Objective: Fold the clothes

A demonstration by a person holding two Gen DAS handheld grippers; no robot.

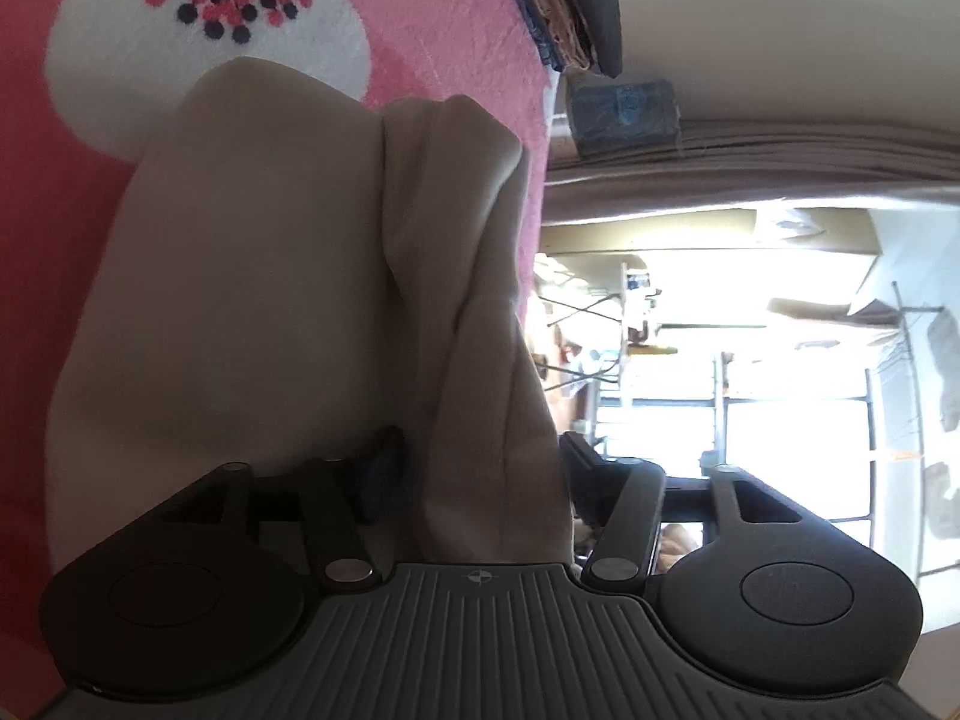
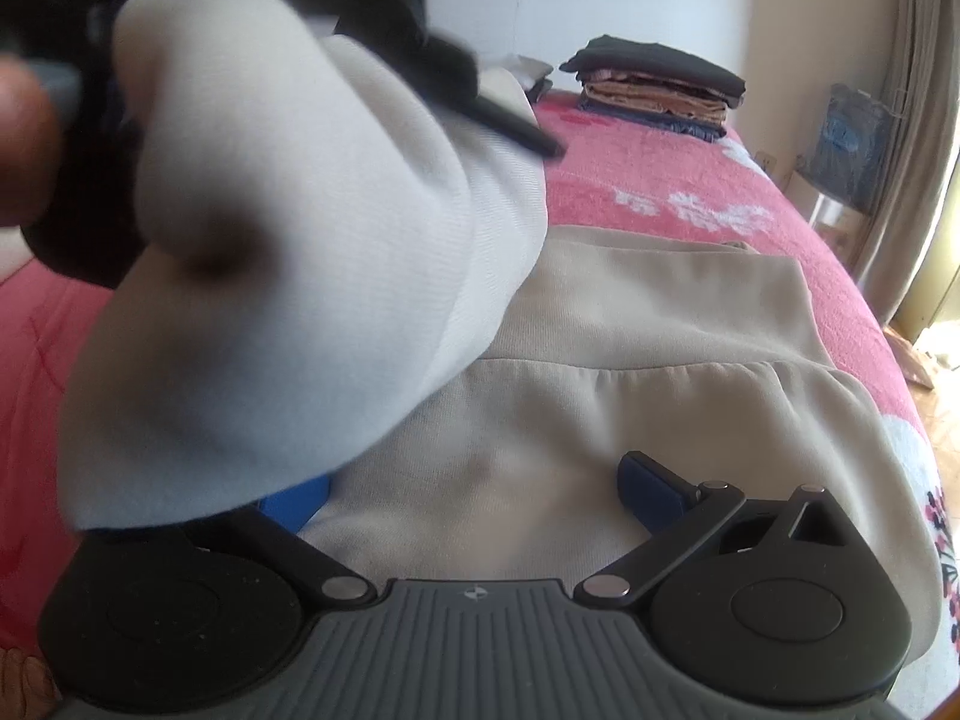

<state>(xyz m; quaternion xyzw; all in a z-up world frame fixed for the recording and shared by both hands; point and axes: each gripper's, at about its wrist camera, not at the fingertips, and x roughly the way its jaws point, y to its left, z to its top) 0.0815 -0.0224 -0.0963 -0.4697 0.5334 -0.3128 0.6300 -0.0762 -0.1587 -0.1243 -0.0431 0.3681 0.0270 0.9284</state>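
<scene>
A beige garment [image 2: 630,372] lies spread on the pink flowered blanket [image 2: 648,180]. In the left wrist view, a raised fold of it [image 1: 480,300] stands between the fingers of my left gripper [image 1: 483,468]. The jaws stand apart and the pads do not press the cloth. In the right wrist view the same lifted fold [image 2: 288,228] fills the left half, with a black finger [image 2: 510,129] of the left gripper above it. My right gripper [image 2: 474,492] is open just over the flat garment with nothing between its blue pads. The fold drapes over its left pad.
A stack of folded clothes [image 2: 654,90] sits at the far end of the bed, also in the left wrist view [image 1: 570,6]. A blue bag [image 2: 852,144] and a curtain [image 2: 900,150] stand past the bed's right edge. A hand [image 2: 18,138] shows at the left border.
</scene>
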